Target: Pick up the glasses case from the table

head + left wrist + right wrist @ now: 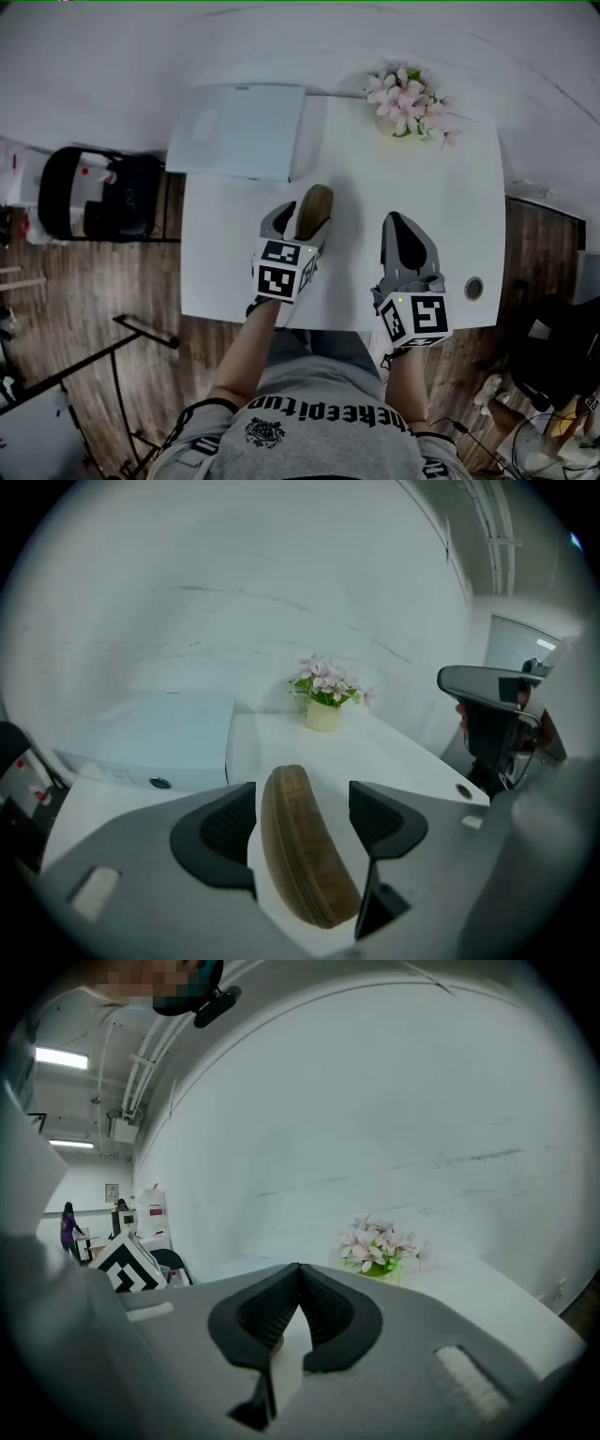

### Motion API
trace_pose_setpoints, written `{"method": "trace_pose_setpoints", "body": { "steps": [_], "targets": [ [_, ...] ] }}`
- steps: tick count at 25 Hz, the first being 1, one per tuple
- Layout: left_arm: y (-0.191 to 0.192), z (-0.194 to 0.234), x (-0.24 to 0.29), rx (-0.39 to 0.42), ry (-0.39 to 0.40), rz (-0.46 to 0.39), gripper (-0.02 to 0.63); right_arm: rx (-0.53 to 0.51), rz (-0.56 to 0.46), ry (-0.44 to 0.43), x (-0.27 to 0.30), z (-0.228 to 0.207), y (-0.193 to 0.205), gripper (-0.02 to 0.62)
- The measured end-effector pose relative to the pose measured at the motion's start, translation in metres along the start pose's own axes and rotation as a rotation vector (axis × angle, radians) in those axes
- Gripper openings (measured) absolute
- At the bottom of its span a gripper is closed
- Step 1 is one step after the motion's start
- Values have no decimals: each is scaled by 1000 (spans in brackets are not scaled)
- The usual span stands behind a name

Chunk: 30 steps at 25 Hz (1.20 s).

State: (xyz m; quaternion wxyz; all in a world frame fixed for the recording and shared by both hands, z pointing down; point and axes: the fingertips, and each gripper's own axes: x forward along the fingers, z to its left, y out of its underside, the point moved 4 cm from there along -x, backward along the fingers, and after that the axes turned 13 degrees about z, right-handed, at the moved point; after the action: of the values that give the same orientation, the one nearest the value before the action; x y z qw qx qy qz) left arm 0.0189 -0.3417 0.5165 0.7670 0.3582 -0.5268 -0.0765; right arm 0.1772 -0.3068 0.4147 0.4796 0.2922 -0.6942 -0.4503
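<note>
A tan wooden-looking glasses case (315,210) lies on the white table (450,206), a little left of its middle. My left gripper (302,223) sits over the case's near end, open. In the left gripper view the case (302,850) lies lengthwise between the two dark pads (223,829), with a strip of table showing between it and the right pad. My right gripper (409,236) hovers over the table to the case's right, a hand's width away. In the right gripper view its fingertips (300,1277) meet, with nothing between them.
A pale flat box (239,131) rests at the table's far left corner. A pot of pink flowers (405,108) stands at the far edge right of centre. A round cable hole (473,287) is near the right front edge. A black chair (94,192) stands left of the table.
</note>
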Motion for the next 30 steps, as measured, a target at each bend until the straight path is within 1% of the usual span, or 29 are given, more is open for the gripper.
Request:
{"method": "trace_pose_setpoints", "body": {
  "steps": [9, 20, 25, 30],
  "targets": [
    [6, 3, 25, -20, -9, 64, 351, 44, 1, 5, 5, -17, 2, 3],
    [23, 1, 45, -13, -29, 142, 351, 59, 4, 15, 7, -27, 3, 3],
    [25, 5, 46, -27, -49, 143, 341, 57, 4, 19, 6, -28, 4, 3],
    [26, 7, 44, -29, -63, 147, 304, 54, 5, 18, 5, -25, 5, 3]
  ]
}}
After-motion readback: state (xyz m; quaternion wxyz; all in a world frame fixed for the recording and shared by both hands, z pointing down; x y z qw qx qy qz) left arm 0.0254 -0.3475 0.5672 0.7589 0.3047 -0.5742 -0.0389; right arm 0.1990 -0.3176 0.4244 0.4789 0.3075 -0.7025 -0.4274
